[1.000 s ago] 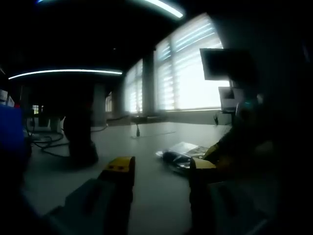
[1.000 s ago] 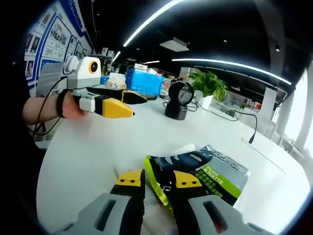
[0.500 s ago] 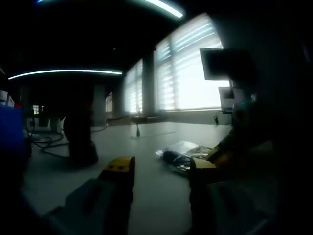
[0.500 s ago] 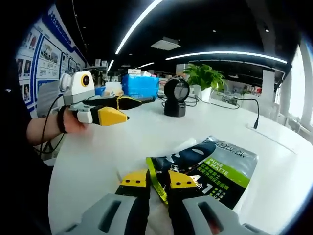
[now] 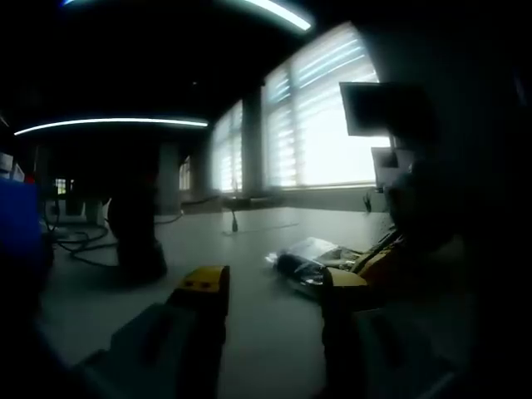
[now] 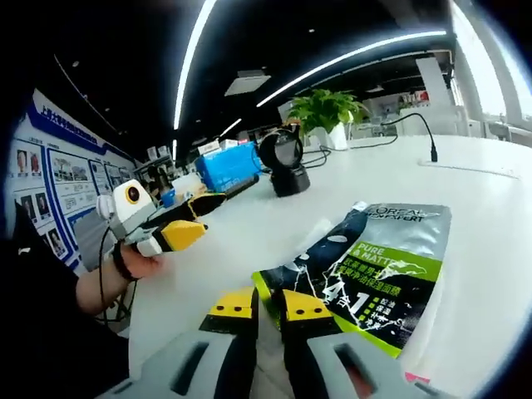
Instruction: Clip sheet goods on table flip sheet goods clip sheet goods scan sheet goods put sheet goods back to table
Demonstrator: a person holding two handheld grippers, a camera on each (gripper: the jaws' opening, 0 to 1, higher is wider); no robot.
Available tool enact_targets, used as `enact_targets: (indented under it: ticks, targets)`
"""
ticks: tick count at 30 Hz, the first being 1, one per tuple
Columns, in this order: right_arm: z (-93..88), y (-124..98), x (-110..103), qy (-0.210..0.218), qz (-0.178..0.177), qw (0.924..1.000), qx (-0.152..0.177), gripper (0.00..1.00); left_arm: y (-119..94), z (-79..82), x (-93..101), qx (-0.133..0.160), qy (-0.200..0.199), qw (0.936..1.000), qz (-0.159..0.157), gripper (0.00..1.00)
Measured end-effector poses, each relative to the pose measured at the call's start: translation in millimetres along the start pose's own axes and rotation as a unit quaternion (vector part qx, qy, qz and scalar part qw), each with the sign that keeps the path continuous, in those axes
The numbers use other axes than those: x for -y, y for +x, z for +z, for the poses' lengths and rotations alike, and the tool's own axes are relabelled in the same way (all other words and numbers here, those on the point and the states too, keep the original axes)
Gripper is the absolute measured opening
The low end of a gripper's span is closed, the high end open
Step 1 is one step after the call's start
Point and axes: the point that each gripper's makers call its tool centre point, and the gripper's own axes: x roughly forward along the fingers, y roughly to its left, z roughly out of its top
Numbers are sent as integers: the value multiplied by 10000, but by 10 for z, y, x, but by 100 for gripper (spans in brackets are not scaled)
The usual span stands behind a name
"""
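Sheet goods [image 6: 378, 274], a flat grey, black and green sachet with white lettering, lie on the white worktop [image 6: 249, 229] in the right gripper view, their near corner pinched between the yellow tips of the right tongs [image 6: 268, 303], which are clenched on that edge. A paler sheet or wrapper seems to lie under the sachet, though its outline is hard to make out. Off to the left, well apart from the sachet, a hand [image 6: 137, 262] holds the left tongs [image 6: 187, 224] above the worktop, their tips spread apart and gripping nothing. Beyond them stand a blue box [image 6: 229, 166], a black round device on a stand [image 6: 283, 158] and, further back, a green potted plant [image 6: 324, 108]; a dark cable [image 6: 411, 125] runs across the far side of the worktop.

In the dim left gripper view, the left tongs [image 5: 270, 287] rise from the bottom with a wide gap between the jaws. The sheet goods [image 5: 307, 262] lie past the right jaw, partly hidden by the right tongs [image 5: 378, 266] coming in from the right. A dark upright object [image 5: 137, 229] stands further left, and bright blinded windows [image 5: 324, 125] fill the background.
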Motion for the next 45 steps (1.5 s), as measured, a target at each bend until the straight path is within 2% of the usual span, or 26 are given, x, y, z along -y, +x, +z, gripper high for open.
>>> enact_targets:
  ticks: [5,7,9,12,16,20,23,24,25,27,28,29,30,33,35,39,45]
  targets:
    - [4,-6,3,317,98,9994,111,5,0,1,2,1,3,10000,0,37]
    - [11,-3,9,317,-75,9993,154,4,0,2,3,1,3,10000,1,37]
    - [1,2,8,-207,-316,9992,95,4,0,2,3,0,3,10000,3,37]
    - [9,5,-3,-667,-609,9959,102,2,0,2,6,-1,7,10000,4,37]
    - [78,-11,-9,-1650,-1062,9804,176,0,0,3,9,-2,10,10000,5,37]
    - [132,-41,-23,-2431,-1405,9597,134,0,-1,3,8,-2,8,10000,5,37]
    - [121,-67,-44,-3281,-1732,9286,-3,0,-2,3,6,-2,6,10000,8,37]
    - [119,-76,-54,-3599,-1814,9152,-45,0,-2,4,5,1,4,10000,9,37]
    - [111,-83,-66,-3772,-1867,9071,-72,0,-2,4,3,1,4,10000,13,37]
    - [116,-118,-76,-4194,-2062,8841,-65,0,-3,5,0,6,-2,10000,15,37]
    - [119,-128,-68,-4347,-2134,8749,-66,0,-2,5,1,5,-2,10000,14,37]
    - [130,-126,-68,-4445,-2176,8689,-17,0,-1,4,3,2,3,10000,9,37]
    - [119,-118,-52,-4483,-2213,8660,-1,0,-1,4,6,1,6,10000,5,37]
    - [136,-113,-8,-4413,-2313,8670,71,0,-3,4,7,1,14,10000,5,37]
    - [139,-103,5,-4176,-2309,8787,141,0,-5,5,3,3,9,10000,13,37]
    - [152,-107,-7,-4205,-2317,8770,173,7,-4,0,4,-8,17,10000,12,37]
    - [170,-86,-17,-4287,-2418,8703,204,6,-4,1,5,-8,14,10000,13,37]
